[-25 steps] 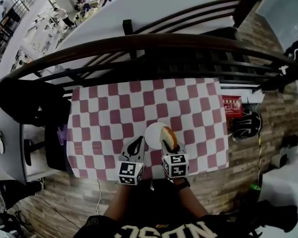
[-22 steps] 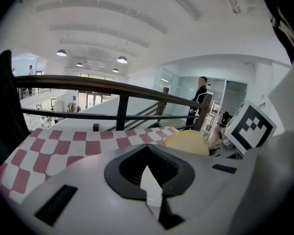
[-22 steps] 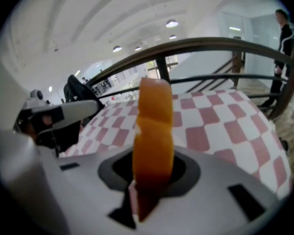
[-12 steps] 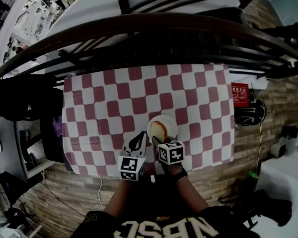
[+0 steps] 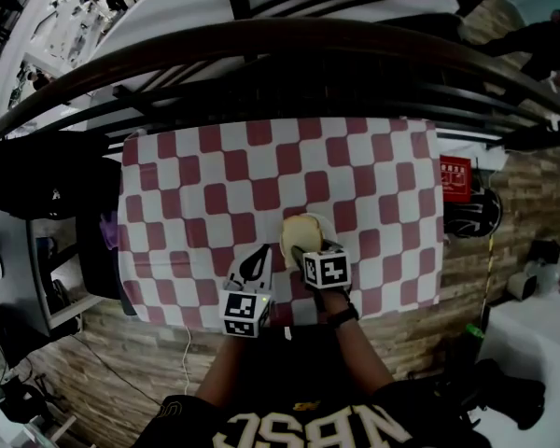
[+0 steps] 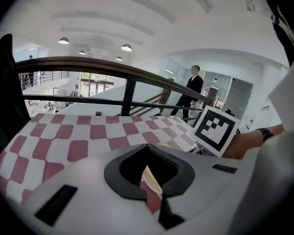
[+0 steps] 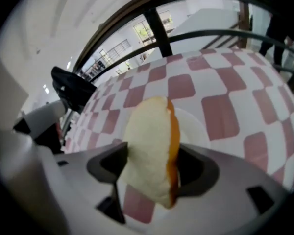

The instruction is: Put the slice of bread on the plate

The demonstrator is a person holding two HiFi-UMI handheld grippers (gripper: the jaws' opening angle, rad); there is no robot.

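Bread slice (image 7: 152,146) stands on edge between right tongs (image 7: 149,173), whose jaws are opening; its long axis runs along them, directly over plate (image 7: 193,126) on checkered surface (image 5: 196,185). Left tongs (image 6: 149,173) together, empty, just left of plate. We read no legible writing, only marker squares

One slice of bread (image 7: 149,151). One white plate (image 7: 196,131). One surface (image 5: 196,203), covered by one red-and-white checked cloth (image 5: 373,185). Two grippers: the left gripper (image 5: 255,264) and the right gripper (image 5: 299,248), its fingers opening with the slice between them. Two marker cubes: one cube (image 5: 245,314) on the left gripper, one cube (image 5: 325,269) on the right. One wristwatch (image 5: 343,315). One person (image 6: 190,89) standing in the background. One red rectangular object (image 5: 455,177).
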